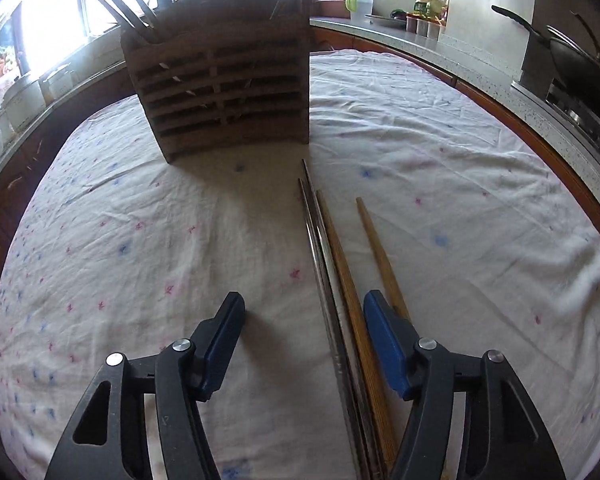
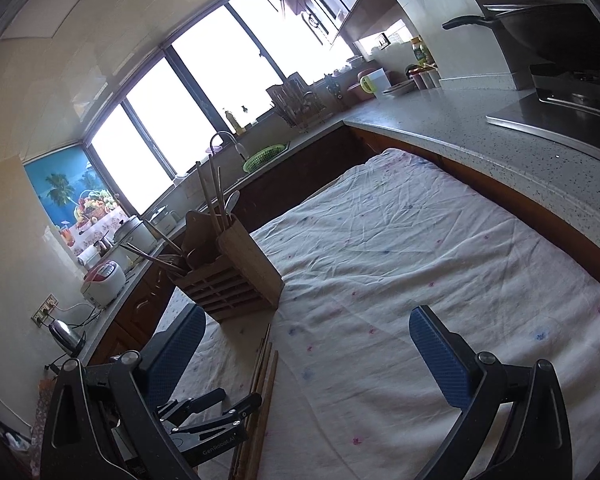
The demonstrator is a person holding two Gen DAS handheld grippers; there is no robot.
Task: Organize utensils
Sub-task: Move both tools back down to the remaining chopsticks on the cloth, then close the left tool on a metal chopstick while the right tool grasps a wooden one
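Jaws of the left gripper [image 1: 304,312] are spread wide and grasp nothing, low over the cloth-covered worktop [image 1: 120,248]. Four chopsticks lie on the cloth, running from 6 o'clock toward 12. Two are metal chopsticks [image 1: 320,256], side by side and touching; two are wooden chopsticks [image 1: 342,256]. Left to right in the left wrist view: the left finger sits on bare cloth, then the metal pair and one wooden stick pass through the gap close to the right finger, and the second wooden stick runs under or just behind that right finger.

At 12 o'clock stands one slatted wooden utensil holder [image 1: 224,92], upright, well apart from the jaws, with several utensils sticking out of its top.

Jaws of the right gripper [image 2: 304,344] are also released and hold nothing, raised above the cloth. In its view the holder [image 2: 236,276] sits at 10 o'clock and the left gripper [image 2: 216,408] lies at 7 o'clock beside the chopsticks [image 2: 266,384].
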